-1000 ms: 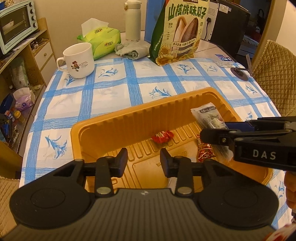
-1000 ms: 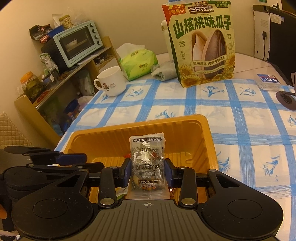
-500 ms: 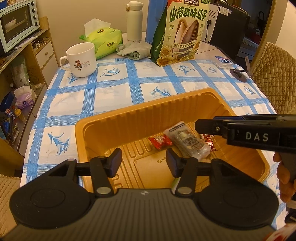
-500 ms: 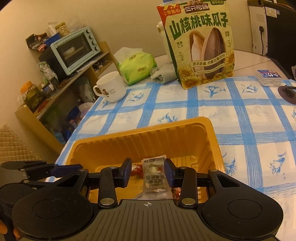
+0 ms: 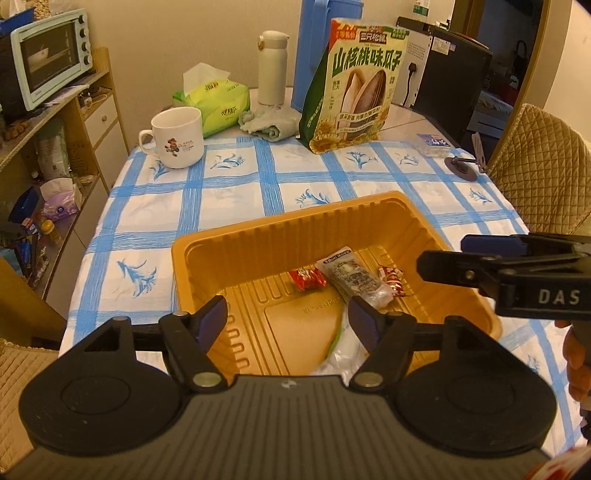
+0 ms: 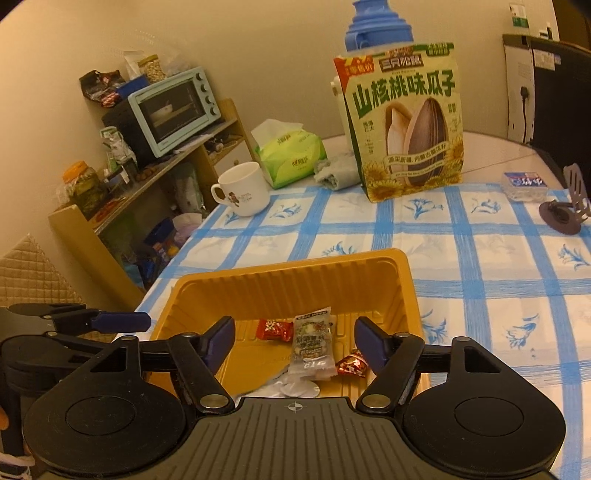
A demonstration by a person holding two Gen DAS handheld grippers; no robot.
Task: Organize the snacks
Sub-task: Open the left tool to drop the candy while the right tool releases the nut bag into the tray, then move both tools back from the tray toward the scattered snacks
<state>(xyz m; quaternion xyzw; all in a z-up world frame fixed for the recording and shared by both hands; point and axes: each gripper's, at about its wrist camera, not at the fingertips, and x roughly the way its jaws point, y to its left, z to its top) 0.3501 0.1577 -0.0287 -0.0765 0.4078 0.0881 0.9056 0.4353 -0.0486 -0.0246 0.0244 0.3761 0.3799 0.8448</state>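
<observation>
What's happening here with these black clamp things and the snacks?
A person is sorting snacks into an orange tray using two hand-held claws. The right claw is open above the tray; a clear nut packet lies inside between two red candies. The left claw is open and empty.

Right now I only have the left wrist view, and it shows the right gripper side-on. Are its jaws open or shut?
Observer: Open. The right gripper has its jaws spread wide, with nothing between them.
Operator: The blue thing behind the seed bag is cut off at the top here. What is it?
Observer: A blue jug. Its lid shows above the seed bag.
</observation>
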